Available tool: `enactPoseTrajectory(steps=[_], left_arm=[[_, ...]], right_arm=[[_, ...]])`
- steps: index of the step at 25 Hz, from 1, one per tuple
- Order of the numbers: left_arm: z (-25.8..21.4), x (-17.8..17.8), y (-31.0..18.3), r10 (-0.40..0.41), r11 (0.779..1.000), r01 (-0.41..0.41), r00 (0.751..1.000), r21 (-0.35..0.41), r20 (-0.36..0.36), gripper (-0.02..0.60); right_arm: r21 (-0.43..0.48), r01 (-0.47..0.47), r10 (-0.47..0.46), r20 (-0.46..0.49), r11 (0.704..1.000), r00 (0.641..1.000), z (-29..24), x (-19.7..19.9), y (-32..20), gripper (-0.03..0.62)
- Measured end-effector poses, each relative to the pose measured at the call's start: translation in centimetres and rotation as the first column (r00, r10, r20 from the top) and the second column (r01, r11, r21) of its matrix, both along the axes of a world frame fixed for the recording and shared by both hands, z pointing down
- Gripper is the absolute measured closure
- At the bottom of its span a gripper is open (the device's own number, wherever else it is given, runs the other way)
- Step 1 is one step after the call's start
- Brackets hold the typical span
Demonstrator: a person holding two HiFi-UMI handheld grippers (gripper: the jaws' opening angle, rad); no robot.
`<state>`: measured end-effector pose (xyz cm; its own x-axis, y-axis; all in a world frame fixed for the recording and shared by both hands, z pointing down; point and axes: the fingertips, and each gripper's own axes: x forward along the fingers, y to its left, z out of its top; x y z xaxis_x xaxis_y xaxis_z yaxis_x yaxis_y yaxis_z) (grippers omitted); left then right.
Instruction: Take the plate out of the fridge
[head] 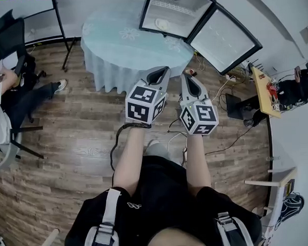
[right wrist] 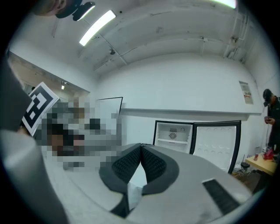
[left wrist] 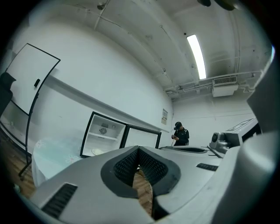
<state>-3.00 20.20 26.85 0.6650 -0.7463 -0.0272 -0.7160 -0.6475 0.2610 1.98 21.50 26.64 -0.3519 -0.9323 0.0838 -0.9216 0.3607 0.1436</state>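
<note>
harness straps are sitting closest in the head view. beyond them we are holding the left gripper and the right gripper side by side, both pointing toward the round table. past the table's far edge the fridge is standing with its door swung wide, and the plate is lying pale on its floor.

in the left gripper view, the left gripper is pressing its jaws together on nothing. the plate is showing on the fridge floor, nearer the left wall than the right.

in the right gripper view, the right gripper is also squeezing closed and empty. the fridge is showing, but we are not making out the plate there.

we are judging the plate stiff, smooth and breakable, perhaps slick from the cold. so we are favouring a pinch on its near rim, with one pad above the lip and one below, keeping it level.
</note>
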Motion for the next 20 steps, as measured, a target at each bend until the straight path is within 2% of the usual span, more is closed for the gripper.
enactPoseTrajectory(steps=[4, 9, 16, 20], left_arm=[[-0.3, 0.2, 0.0, 0.054, 0.998, -0.054, 0.998, -0.022, -0.034, 0.58], [-1.3, 0.6, -1.1, 0.096, 0.995, -0.096, 0.993, -0.005, -0.067, 0.58], [-2.1, 3.0, -4.4, 0.106, 0.994, -0.105, 0.994, 0.025, -0.018, 0.58], [-1.4, 4.9, -6.7, 0.132, 0.991, -0.132, 0.991, 0.011, 0.011, 0.58]], right_arm=[[0.005, -0.002, 0.002, -0.001, 1.0, 1.0, 0.0, 0.0, -0.7, 0.593], [0.064, -0.014, 0.013, 0.015, 0.998, 1.0, -1.7, 0.6, -1.9, 0.592], [0.11, -0.135, 0.122, 0.112, 0.985, 0.986, -3.3, 7.6, -5.5, 0.593], [0.105, -0.152, 0.135, 0.154, 0.983, 0.979, -3.2, 9.6, -8.1, 0.594]])
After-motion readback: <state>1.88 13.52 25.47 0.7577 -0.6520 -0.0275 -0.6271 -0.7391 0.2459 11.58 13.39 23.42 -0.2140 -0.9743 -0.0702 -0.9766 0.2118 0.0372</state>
